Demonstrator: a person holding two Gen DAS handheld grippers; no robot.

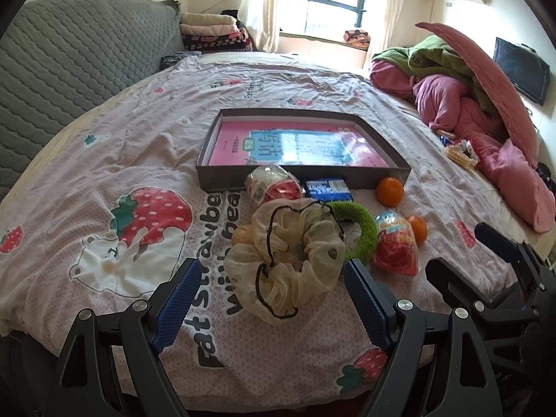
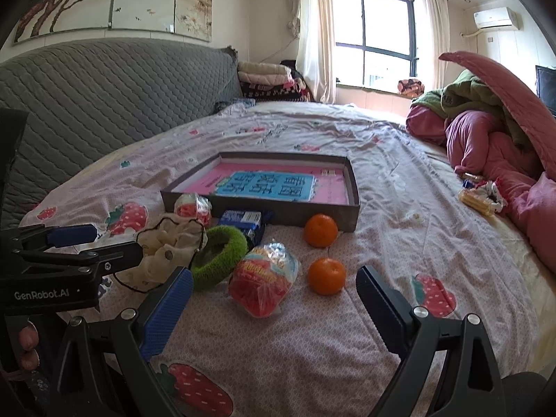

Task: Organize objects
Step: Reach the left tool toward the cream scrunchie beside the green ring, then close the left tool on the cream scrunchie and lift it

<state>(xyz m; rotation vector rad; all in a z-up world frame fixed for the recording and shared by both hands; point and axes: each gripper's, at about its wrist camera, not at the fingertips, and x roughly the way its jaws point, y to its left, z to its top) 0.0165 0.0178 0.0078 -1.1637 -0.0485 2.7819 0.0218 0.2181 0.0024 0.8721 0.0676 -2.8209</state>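
While both grippers hang above the bedsheet (image 2: 347, 340), their jaws stand spread wide and grasp nothing. Left gripper (image 1: 271, 299): its blue pads flank a cream scrunchie (image 1: 295, 260) without pressing on it. Right gripper (image 2: 274, 299): a red snack packet (image 2: 260, 285) and an orange (image 2: 326, 275) lie just beyond its fingertips. A green scrunchie (image 2: 219, 260) touches the cream one; a second orange (image 2: 320, 230), a blue packet (image 2: 243, 222) and another red packet (image 2: 193, 208) lie against the near wall of a shallow dark box (image 2: 312, 217) — inside it lies a pink book (image 2: 274, 184). Crumpled pink bedding (image 2: 486, 153) is heaped at the right, well apart.
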